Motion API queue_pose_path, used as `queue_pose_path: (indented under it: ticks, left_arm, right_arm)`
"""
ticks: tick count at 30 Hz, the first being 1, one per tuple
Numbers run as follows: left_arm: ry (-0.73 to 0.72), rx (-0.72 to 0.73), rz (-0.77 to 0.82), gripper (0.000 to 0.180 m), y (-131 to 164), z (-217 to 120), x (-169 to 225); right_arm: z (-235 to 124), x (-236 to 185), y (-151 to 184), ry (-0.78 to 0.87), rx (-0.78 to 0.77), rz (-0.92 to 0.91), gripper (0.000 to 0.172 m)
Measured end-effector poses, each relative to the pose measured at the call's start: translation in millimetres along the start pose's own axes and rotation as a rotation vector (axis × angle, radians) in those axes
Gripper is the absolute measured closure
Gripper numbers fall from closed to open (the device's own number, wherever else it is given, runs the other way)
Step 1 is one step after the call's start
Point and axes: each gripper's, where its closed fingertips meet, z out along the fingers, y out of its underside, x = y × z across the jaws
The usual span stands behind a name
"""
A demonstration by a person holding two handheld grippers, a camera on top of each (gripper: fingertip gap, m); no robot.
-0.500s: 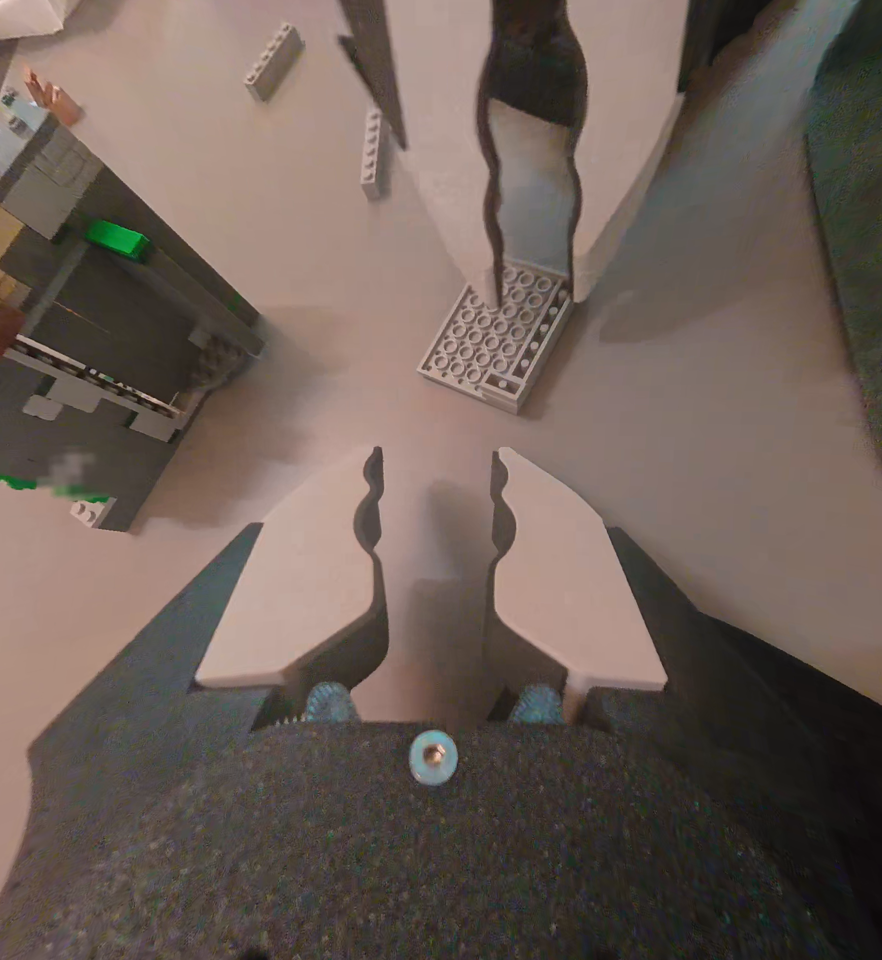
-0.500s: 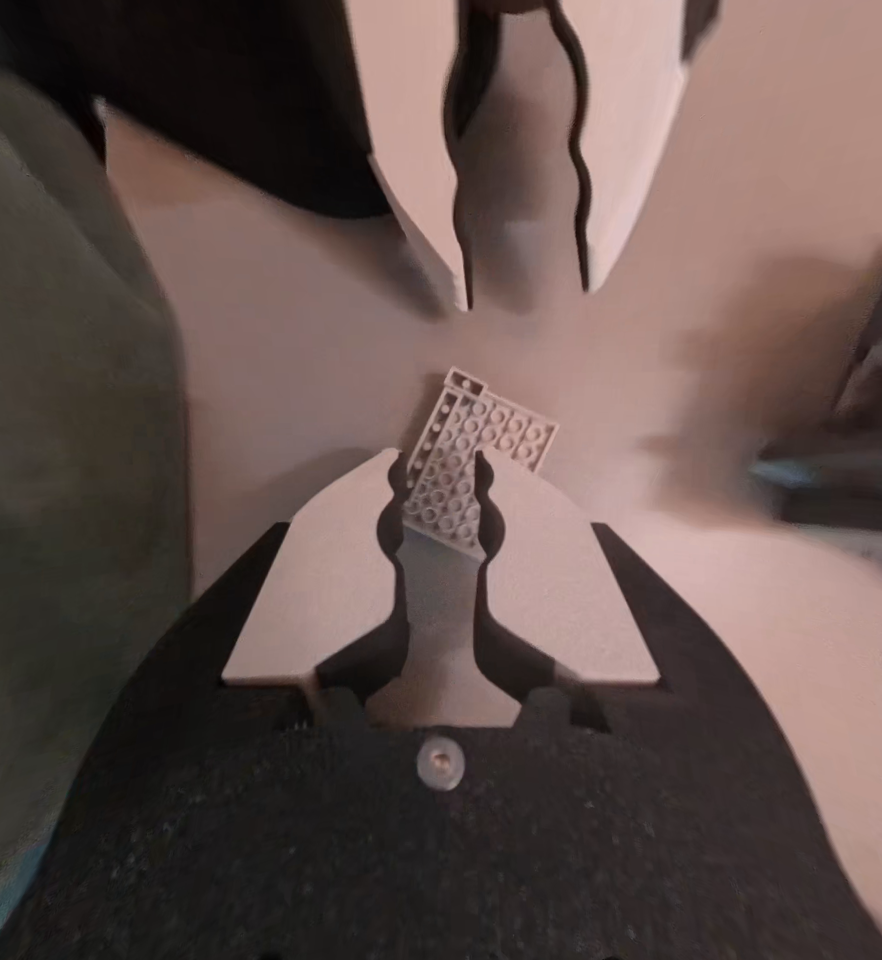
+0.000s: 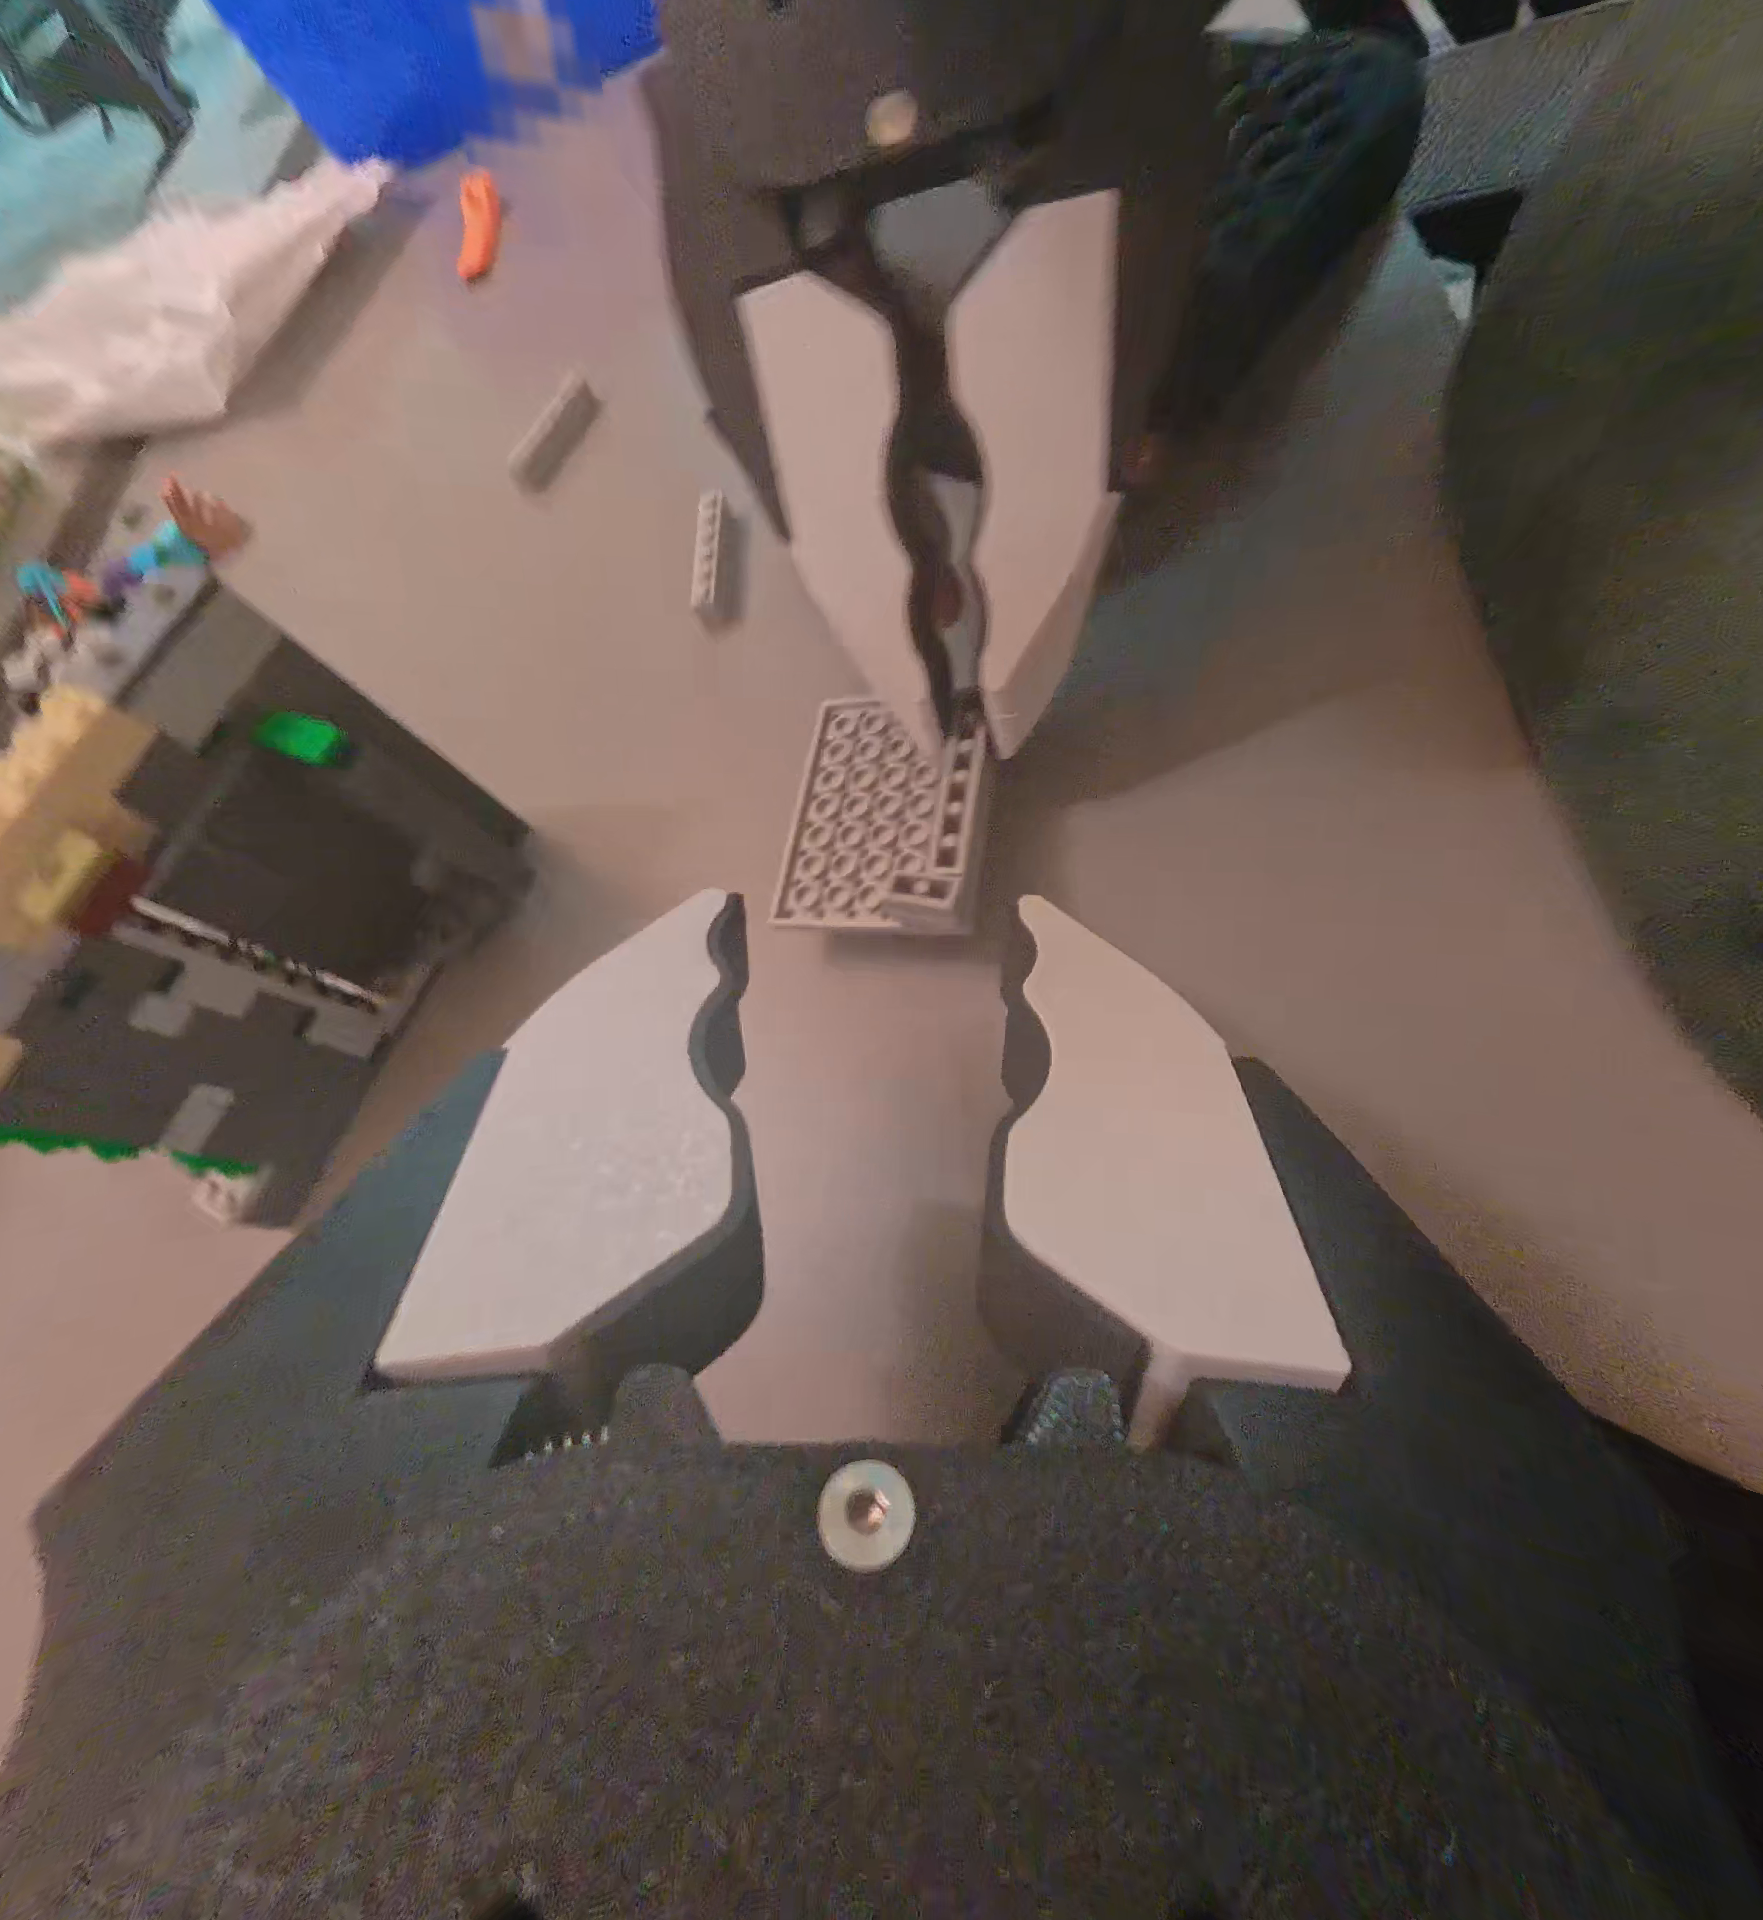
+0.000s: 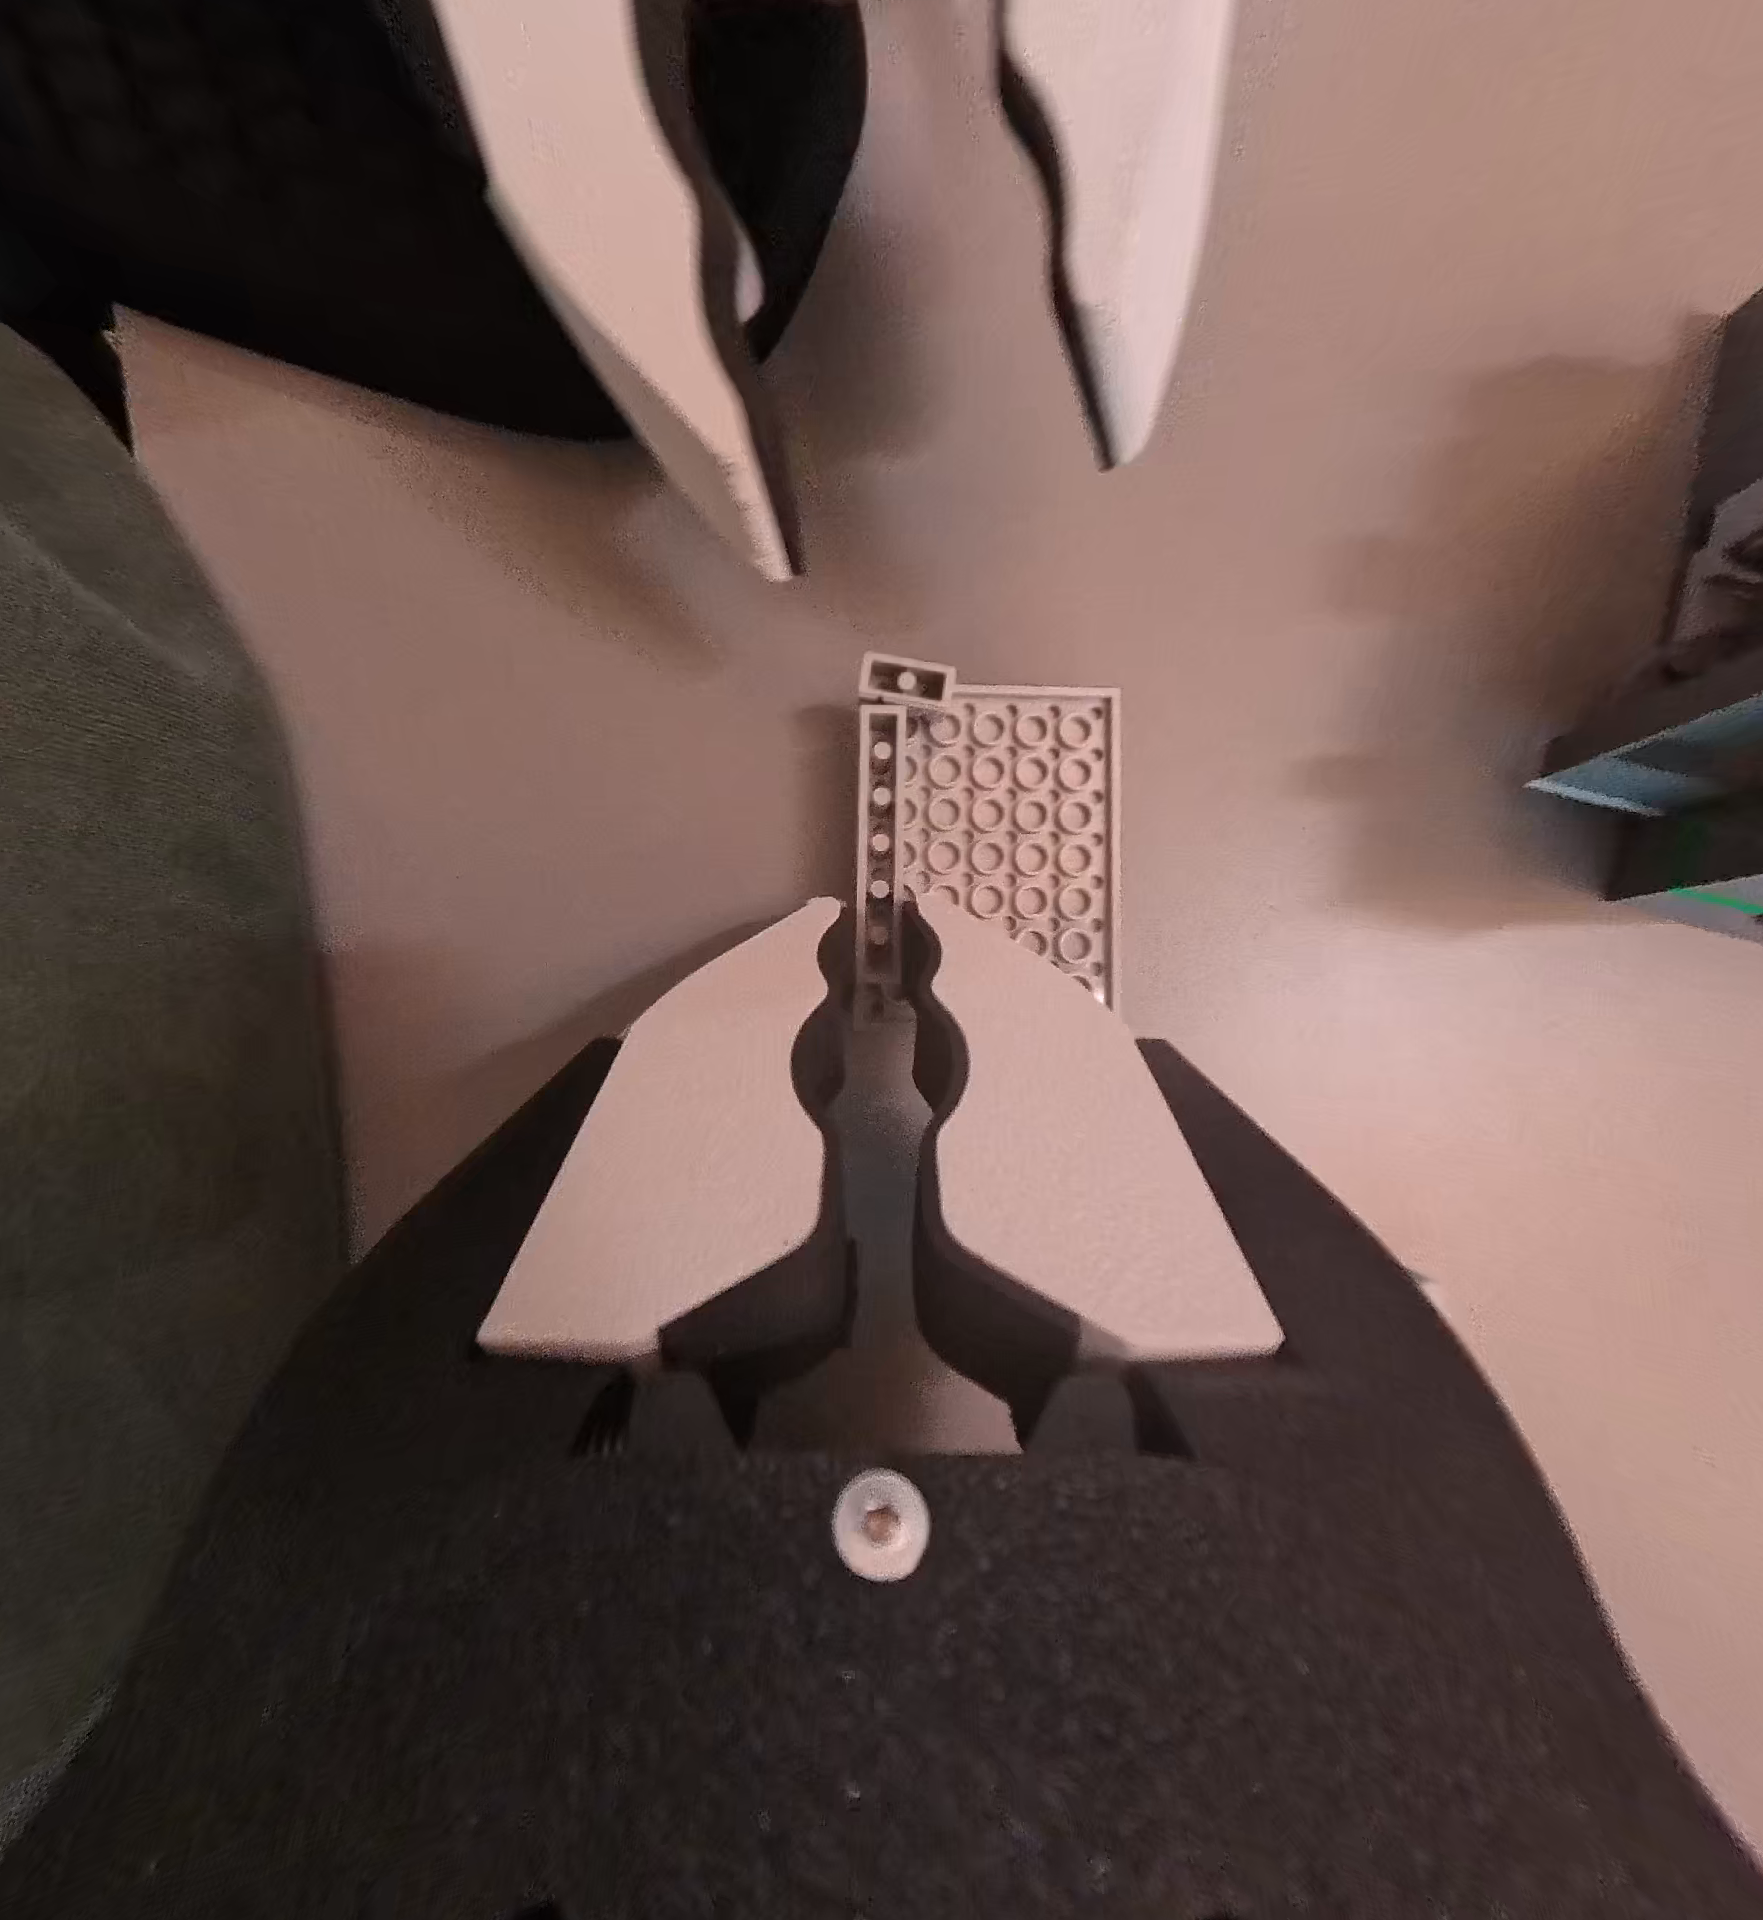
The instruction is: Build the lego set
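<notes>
Bricks & dark build left of plate, sofa right

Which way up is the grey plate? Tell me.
Underside up: the grey plate shows hollow rings, and the long brick on it shows its open bottom.

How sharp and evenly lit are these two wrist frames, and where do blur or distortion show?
Left wrist view: warm dim light, the grey plate fairly sharp, the brick model and white bag smeared, wide-angle bending at the edges. Right wrist view: the plate and the long brick on it crisp, the right edge streaked, and a soft shadow left of the plate.
</notes>
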Motion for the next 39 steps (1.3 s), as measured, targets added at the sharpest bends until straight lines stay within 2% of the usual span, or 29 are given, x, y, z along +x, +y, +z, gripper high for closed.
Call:
queue_pose_path:
  ticks: [1, 7, 11, 18, 24, 34, 37, 39]
  left_arm:
    - [-0.013, 0.016, 0.032, 0.133, -6, -1, 2]
    - [-0.212, 0.163, 0.233, 0.133, -52, -17, -13]
    - [-0.309, 0.196, 0.369, 0.137, -77, -32, -23]
    - [-0.325, 0.236, 0.521, 0.144, -106, -47, -19]
    - [-0.35, 0.249, 0.611, 0.155, -126, -54, -10]
    - [-0.347, 0.221, 0.596, 0.159, -129, -49, -3]
    - [-0.342, 0.207, 0.539, 0.158, -118, -49, -6]
    - [-0.313, 0.154, 0.451, 0.167, -99, -48, -9]
  right_arm:
    - [-4, 2, -3, -0.017, 0.009, -0.01, 0.164]
    - [-42, 11, -37, -0.104, 0.062, -0.097, 0.164]
    - [-71, 10, -60, -0.179, 0.091, -0.12, 0.164]
    - [-114, -6, -85, -0.352, 0.146, -0.094, 0.164]
    - [-128, -20, -88, -0.451, 0.171, -0.051, 0.164]
    - [-129, -29, -81, -0.491, 0.188, -0.015, 0.164]
    - [-125, -22, -71, -0.455, 0.178, -0.004, 0.164]
    - [-120, -13, -60, -0.391, 0.161, -0.006, 0.164]
